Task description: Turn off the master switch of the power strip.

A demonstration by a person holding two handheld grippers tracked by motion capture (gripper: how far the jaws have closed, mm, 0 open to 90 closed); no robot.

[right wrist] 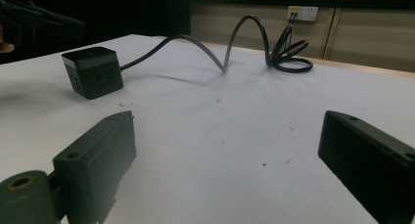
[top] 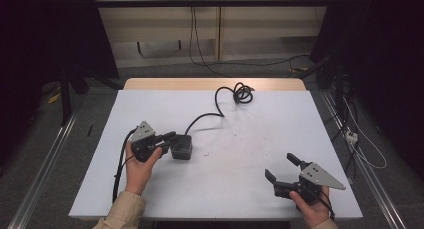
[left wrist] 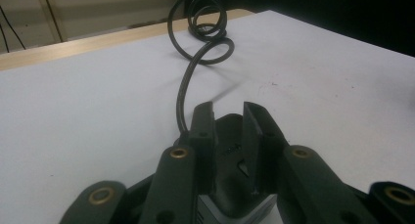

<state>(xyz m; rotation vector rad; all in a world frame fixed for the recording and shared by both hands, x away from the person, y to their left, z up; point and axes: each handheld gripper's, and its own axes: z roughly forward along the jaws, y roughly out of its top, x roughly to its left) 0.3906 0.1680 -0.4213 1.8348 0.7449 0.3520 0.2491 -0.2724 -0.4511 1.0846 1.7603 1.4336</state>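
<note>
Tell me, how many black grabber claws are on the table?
2. The left gripper is at the table's left side, against the black power cube, jaws either side of it. The right gripper is near the front right corner, jaws wide apart over bare table.

The left hand (top: 139, 164) is reaching in from the bottom edge, holding the left gripper (top: 171, 139) pointed right; its jaws are sitting close together, clamping a black cube (top: 181, 147) between them. The right hand (top: 311, 206) is holding the right gripper (top: 281, 168) near the bottom right, pointed up-left, its jaws standing wide apart and gripping nothing.
</note>
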